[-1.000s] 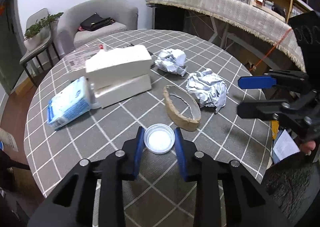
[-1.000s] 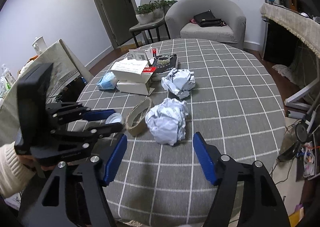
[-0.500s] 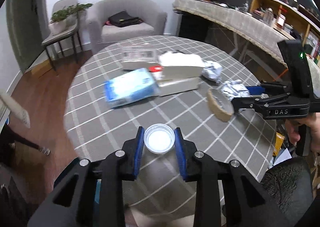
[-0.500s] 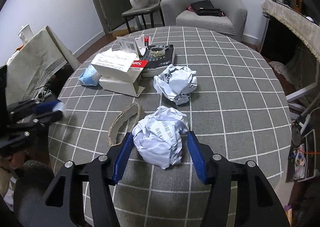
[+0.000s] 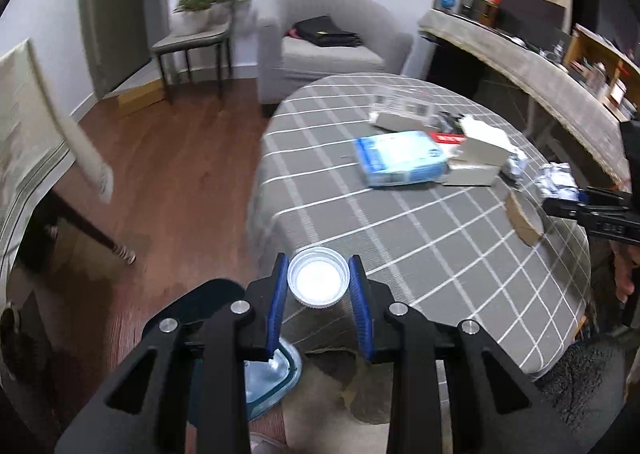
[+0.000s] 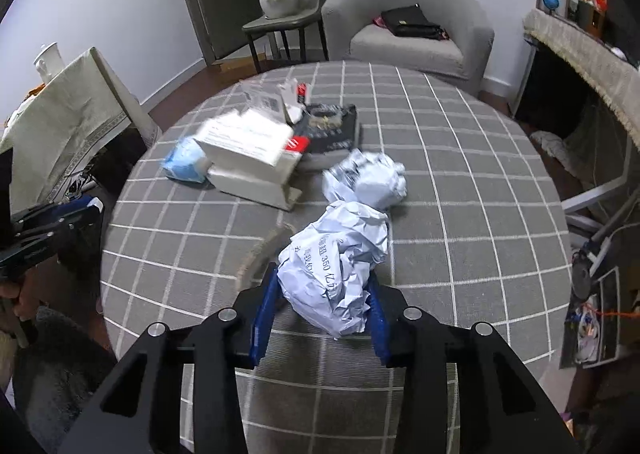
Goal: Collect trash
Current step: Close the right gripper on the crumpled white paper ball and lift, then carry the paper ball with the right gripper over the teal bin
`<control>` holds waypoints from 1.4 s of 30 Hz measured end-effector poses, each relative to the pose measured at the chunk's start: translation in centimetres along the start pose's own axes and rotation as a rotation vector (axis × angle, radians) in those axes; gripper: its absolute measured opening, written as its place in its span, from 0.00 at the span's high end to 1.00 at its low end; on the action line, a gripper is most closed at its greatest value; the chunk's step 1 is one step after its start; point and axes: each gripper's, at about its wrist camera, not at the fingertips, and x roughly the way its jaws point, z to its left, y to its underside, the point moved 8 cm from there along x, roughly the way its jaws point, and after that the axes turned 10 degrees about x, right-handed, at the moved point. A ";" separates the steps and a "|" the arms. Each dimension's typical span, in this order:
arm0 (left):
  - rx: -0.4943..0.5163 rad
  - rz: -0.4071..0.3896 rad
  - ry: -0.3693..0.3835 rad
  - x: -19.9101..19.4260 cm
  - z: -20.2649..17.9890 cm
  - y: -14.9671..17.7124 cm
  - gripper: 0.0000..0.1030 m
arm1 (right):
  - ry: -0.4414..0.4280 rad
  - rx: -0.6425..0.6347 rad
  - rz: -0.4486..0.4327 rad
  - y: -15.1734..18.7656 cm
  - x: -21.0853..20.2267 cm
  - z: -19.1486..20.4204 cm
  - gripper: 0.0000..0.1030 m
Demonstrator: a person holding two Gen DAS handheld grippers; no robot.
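Since the earlier frame, jaws have been closing; crumpled paper (image 6: 340, 266) is now clamped in right gripper (image 6: 320, 318)
Grip is best confirmed firm before lifting; white cap (image 5: 318, 283) is kept pinched in left gripper (image 5: 319, 304)

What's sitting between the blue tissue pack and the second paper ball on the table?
The stacked white boxes lie between the blue tissue pack and the second paper ball, per the right wrist view.

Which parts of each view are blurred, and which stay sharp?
Left wrist view: the room and blue pack smear, while the left tongs and white cap stay crisp. Right wrist view: the white boxes blur; the crumpled paper reads clearly.
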 end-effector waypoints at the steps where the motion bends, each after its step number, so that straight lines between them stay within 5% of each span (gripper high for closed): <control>1: -0.016 0.004 -0.009 -0.2 0.5 0.3 0.68 | -0.001 -0.006 -0.005 -0.2 -0.4 0.5 0.60; 12: -0.111 0.056 -0.088 -1.6 7.1 3.5 0.68 | -0.079 -0.050 -0.015 -1.6 -1.9 8.7 0.60; 22: -0.147 0.112 -0.156 1.1 10.6 4.9 0.68 | -0.184 -0.125 -0.010 -2.2 -1.6 18.0 0.60; 42: -0.290 0.473 -0.096 10.4 14.9 17.4 0.68 | -0.330 -0.247 0.164 0.1 11.7 33.9 0.60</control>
